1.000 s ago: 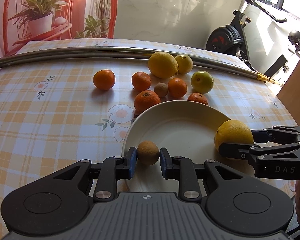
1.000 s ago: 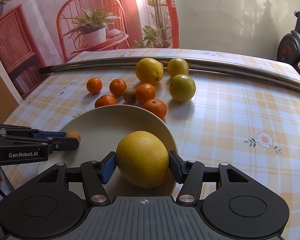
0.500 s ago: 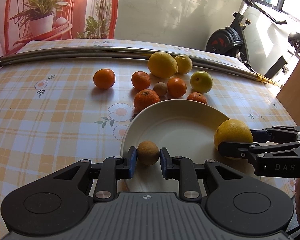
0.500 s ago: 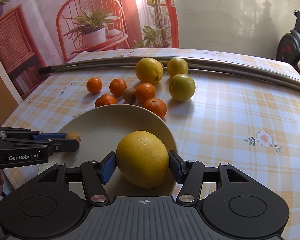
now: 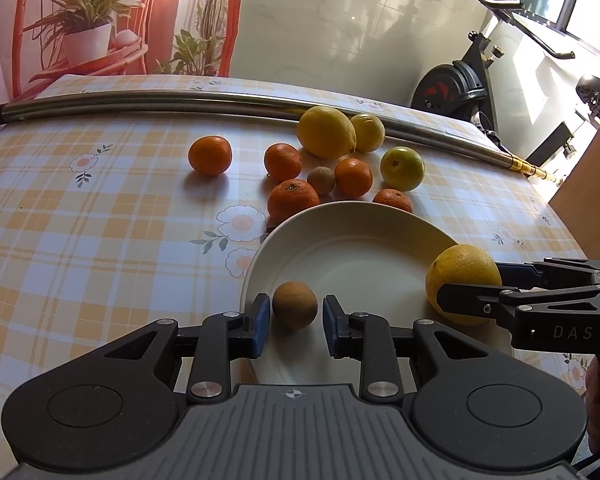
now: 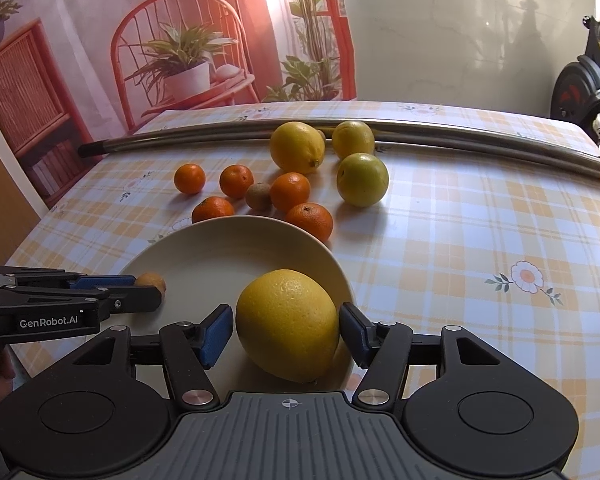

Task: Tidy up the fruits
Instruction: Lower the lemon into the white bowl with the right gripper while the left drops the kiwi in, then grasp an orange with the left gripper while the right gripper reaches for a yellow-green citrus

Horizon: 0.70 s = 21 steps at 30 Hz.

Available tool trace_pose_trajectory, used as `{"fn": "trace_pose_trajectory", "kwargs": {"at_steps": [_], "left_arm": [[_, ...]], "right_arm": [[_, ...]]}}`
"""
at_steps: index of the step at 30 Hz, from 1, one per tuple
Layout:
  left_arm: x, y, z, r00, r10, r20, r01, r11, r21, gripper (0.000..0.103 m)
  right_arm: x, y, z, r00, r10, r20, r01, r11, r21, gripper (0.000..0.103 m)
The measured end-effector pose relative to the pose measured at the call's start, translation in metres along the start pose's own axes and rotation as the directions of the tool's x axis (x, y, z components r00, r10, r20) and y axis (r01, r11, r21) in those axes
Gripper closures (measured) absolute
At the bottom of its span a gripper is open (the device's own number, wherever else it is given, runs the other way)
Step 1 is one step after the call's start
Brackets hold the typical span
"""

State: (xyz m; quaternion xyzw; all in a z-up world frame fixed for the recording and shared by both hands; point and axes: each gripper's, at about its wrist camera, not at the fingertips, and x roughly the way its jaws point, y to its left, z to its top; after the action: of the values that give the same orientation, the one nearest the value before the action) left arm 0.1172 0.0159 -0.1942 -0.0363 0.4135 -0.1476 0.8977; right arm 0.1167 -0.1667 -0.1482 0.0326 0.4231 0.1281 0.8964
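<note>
Small brown fruit (image 5: 294, 304): rests on the near left part of the white plate (image 5: 348, 248), dead ahead at 12 o'clock of the left tool (image 5: 294, 314). Stands parted, that tool, with a sliver of daylight on either side of the fruit; grips nothing. Round, matt, rough-skinned, likely to roll on the glazed slope.

Large yellow citrus (image 6: 288, 324): lies on the plate's near right rim between the pads of the right tool (image 6: 287, 330). Looks clear of the left pad and close against the right one; cannot tell whether gripped or let go. Pebbled rind, slightly egg-shaped, long axis running roughly 10 to 4 o'clock in the right wrist view.

Probably calls next for backing both tools toward 6 o'clock, then reaching for the loose pile (image 5: 320, 168) just past the plate's far rim at 12 o'clock: glossy mandarins, another brown fruit, smooth yellow-green citrus. About equally near to either tool.

Beyond, a steel pipe (image 5: 140, 98) across the checked bench (image 5: 100, 240).
</note>
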Motion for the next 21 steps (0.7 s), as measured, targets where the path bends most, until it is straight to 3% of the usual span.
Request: {"fn": "trace_pose_trajectory", "kwargs": {"at_steps": [4,13,21], "left_arm": [[-0.002,-0.003,0.000,1.000,0.000,0.012,0.000,1.000,0.013,0.062],[-0.008,0.003,0.006,1.000,-0.011,0.024,0.011,1.000,-0.018,0.062],[-0.025,0.016,0.041,0.996,-0.010,0.084,0.014,0.999,-0.045,0.061]], "right_arm": [[-0.005,0.003,0.002,1.000,-0.009,0.022,0.009,1.000,-0.008,0.045],[-0.020,-0.006,0.016,0.996,-0.025,0.084,0.025,1.000,0.000,0.044],[-0.033,-0.025,0.047,0.986,-0.050,0.161,0.048,0.999,0.013,0.044]]}}
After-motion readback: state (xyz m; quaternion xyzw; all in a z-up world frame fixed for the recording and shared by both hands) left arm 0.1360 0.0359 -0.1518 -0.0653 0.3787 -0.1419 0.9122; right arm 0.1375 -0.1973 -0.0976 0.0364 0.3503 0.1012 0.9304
